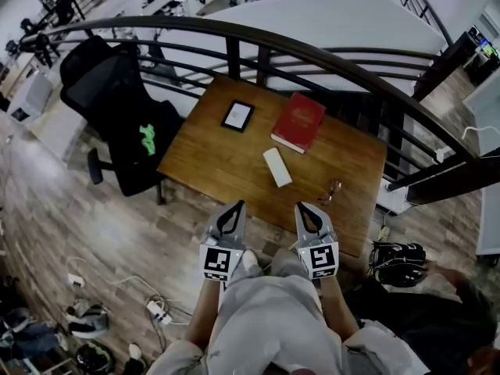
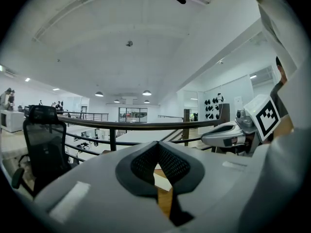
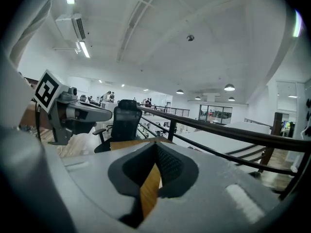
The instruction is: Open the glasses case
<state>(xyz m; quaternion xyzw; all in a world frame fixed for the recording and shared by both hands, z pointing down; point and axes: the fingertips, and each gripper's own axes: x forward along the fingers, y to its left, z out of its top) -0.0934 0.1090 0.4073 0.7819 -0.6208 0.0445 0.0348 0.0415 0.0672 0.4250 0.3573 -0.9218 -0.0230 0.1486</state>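
Landmark for all positions: the red book (image 1: pixel 298 121) on the wooden table (image 1: pixel 211 162).

- Far left of the book, off the table: a black office chair (image 1: pixel 117 104).
- Just left of the book: a small dark-framed tablet (image 1: pixel 237 116), lying flat.
- Left gripper (image 1: pixel 237 205) — well on our side of the book, over the table's near edge. Jaws together, nothing between them.
- Glasses case (image 1: pixel 276 166) — just on our side of the book, close to its near-left corner but apart from it. White slim oblong, lying flat, lid down.
- Right gripper (image 1: pixel 301 206) — also on our side of the book, beside the left one. Jaws pressed together, empty.
- Right of and nearer than the book: a pair of glasses (image 1: pixel 330 191) by the table edge.

Handling, our judgement: the case looks like a rigid, smooth shell, probably light, so it is likely to skate on the wood if pushed. We would pin one short end with one gripper and lift the lid along a long edge with the other. We cannot make out the seam or hinge side from here.
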